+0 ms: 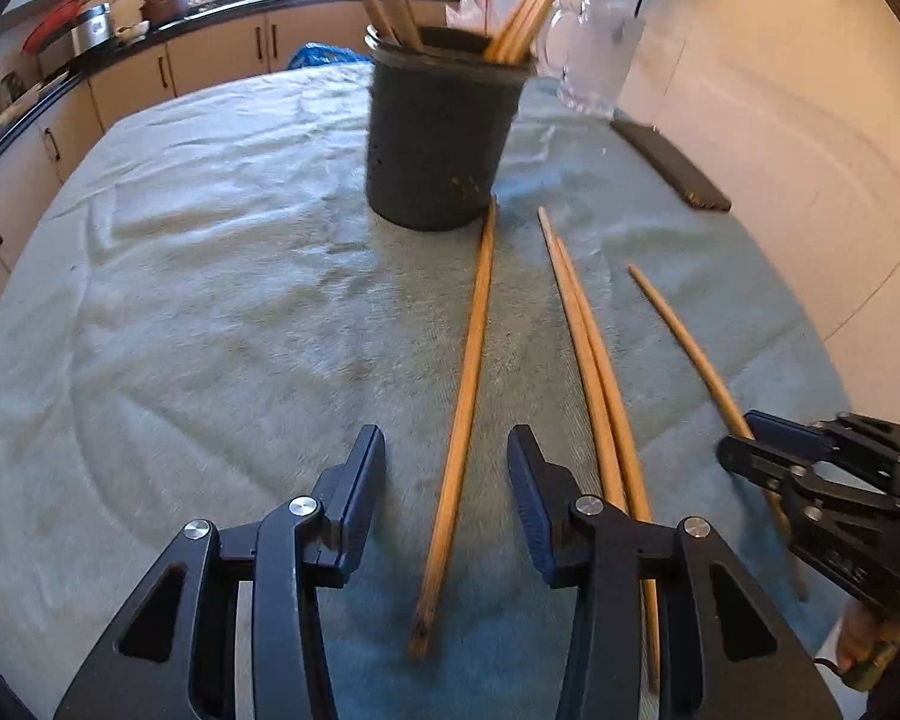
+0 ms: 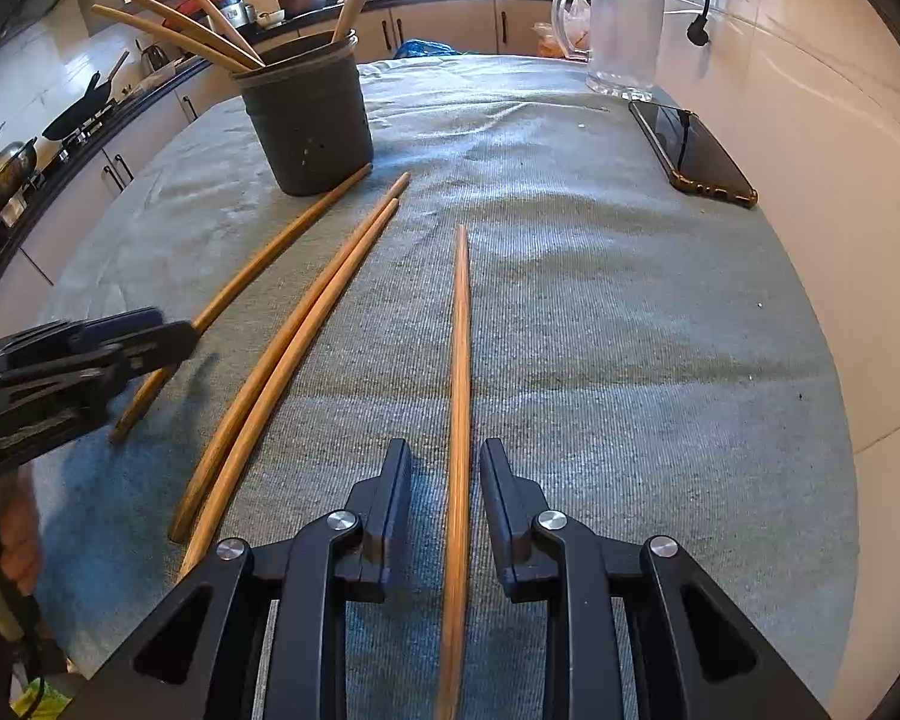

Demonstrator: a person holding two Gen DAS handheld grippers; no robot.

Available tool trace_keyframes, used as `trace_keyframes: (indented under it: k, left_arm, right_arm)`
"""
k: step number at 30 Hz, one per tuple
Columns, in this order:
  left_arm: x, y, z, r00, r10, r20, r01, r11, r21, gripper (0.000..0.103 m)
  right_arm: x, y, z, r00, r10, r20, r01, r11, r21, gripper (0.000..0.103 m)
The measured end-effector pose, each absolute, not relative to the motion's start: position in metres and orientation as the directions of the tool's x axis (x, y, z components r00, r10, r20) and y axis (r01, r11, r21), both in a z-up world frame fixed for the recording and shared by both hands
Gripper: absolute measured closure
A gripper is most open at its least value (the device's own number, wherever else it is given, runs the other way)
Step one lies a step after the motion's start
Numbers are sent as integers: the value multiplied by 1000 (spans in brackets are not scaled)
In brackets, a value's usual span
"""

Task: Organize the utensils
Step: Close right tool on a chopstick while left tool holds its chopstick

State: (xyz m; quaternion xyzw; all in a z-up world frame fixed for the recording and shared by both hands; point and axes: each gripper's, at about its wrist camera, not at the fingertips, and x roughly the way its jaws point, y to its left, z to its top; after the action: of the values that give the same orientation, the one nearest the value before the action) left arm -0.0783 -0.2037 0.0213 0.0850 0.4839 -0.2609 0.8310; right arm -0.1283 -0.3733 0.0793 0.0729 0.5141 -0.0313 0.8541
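Left gripper (image 1: 447, 474): jaws wide, straddling the leftmost stick (image 1: 463, 420) without touching it; that stick's far tip lies at the foot of the holder (image 1: 441, 132)
Right gripper (image 2: 446, 480): jaws fairly narrow but not closed, one on each side of the right stick (image 2: 461, 360); nothing gripped yet
Sticks: four loose on the cloth (image 2: 630, 330); a pair (image 2: 294, 348) lies touching between the two singles; more already stand in the holder
Risk, rolling: round sticks on soft cloth; a jaw landing off-centre could nudge one aside instead of pinching it
Risk, neighbours: the left gripper's right jaw sits just beside the pair; closing skewed may drag it along
Risk, holder: crowded with leaning sticks; a long stick swung in could tip it or hit the jug (image 2: 621, 30)
Hidden: near stick ends run under both grippers; height above the cloth is hard to judge; left view is motion-blurred
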Motion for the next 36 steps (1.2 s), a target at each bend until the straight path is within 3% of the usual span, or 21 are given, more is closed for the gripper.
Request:
trace_keyframes:
  k: [1, 2, 3, 4, 6, 8, 18, 22, 36]
  left_arm:
    - [-78, -206, 22, 411, -340, -846, 516, 852, -92, 72]
    - [-76, -209, 22, 403, -323, -856, 514, 854, -80, 93]
    - [-76, -210, 22, 405, -315, -858, 510, 857, -74, 94]
    - [-76, -209, 22, 393, -318, -863, 500, 861, -90, 94]
    - [-77, -204, 22, 377, -333, -864, 475, 871, -129, 94]
    - [-81, -193, 23, 353, -358, -865, 448, 876, -180, 94]
    - [-132, -151, 32, 289, -427, -857, 451, 850, -272, 96]
    - [-114, -159, 40, 313, -417, -853, 444, 858, -257, 70]
    - [-42, -215, 22, 311, -366, -877, 448, 870, -204, 72]
  right_arm:
    - [-127, -374, 79, 469, 23, -883, 129, 987, 94, 78]
    - [-126, -375, 79, 468, 24, -883, 129, 987, 95, 78]
    - [-124, -375, 79, 467, 25, -884, 128, 987, 96, 78]
    - [-123, -375, 79, 468, 25, -883, 130, 987, 96, 80]
    - [-123, -377, 78, 472, 8, -882, 145, 986, 86, 92]
    - [-125, -383, 78, 481, 31, -876, 159, 980, 122, 95]
    - [-156, -392, 83, 449, 54, -892, 105, 988, 113, 91]
    - [-153, -393, 83, 436, 75, -897, 91, 988, 126, 81]
    - [-69, -410, 77, 339, 48, -939, 84, 993, 81, 81]
